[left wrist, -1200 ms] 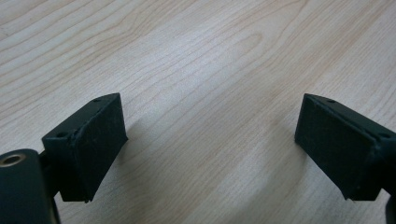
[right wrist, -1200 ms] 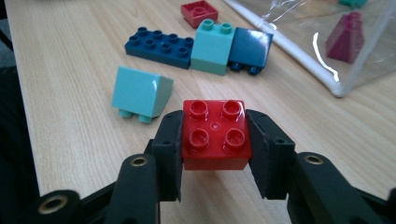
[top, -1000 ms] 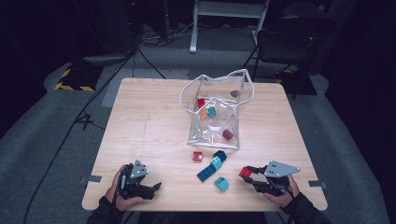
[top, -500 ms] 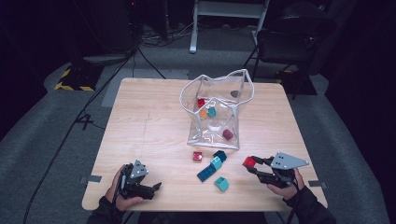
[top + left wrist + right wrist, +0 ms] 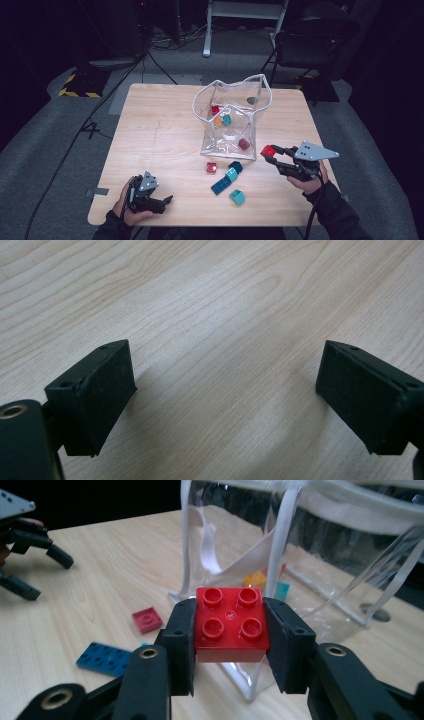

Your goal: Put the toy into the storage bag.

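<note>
My right gripper (image 5: 268, 153) (image 5: 230, 645) is shut on a red four-stud brick (image 5: 268, 150) (image 5: 230, 622), held in the air at the table's right, just right of the clear plastic bag (image 5: 232, 112) (image 5: 300, 545). The bag stands open and holds several bricks, red, orange, teal and dark red. On the table before the bag lie a small red plate (image 5: 211, 167) (image 5: 147, 619), a blue plate (image 5: 220, 186) (image 5: 105, 657) with teal and dark bricks beside it, and a teal brick (image 5: 237, 197). My left gripper (image 5: 167, 201) (image 5: 225, 395) rests open at the front left, its jaws wide over bare wood.
The wooden table (image 5: 160, 130) has free room on its left half. A dark chair (image 5: 315, 40) and a white stand (image 5: 245, 10) lie beyond the far edge; cables cross the grey floor at the left.
My right gripper has risen off the table with the red brick and drifted toward the bag's right side. The left gripper has stayed put.
</note>
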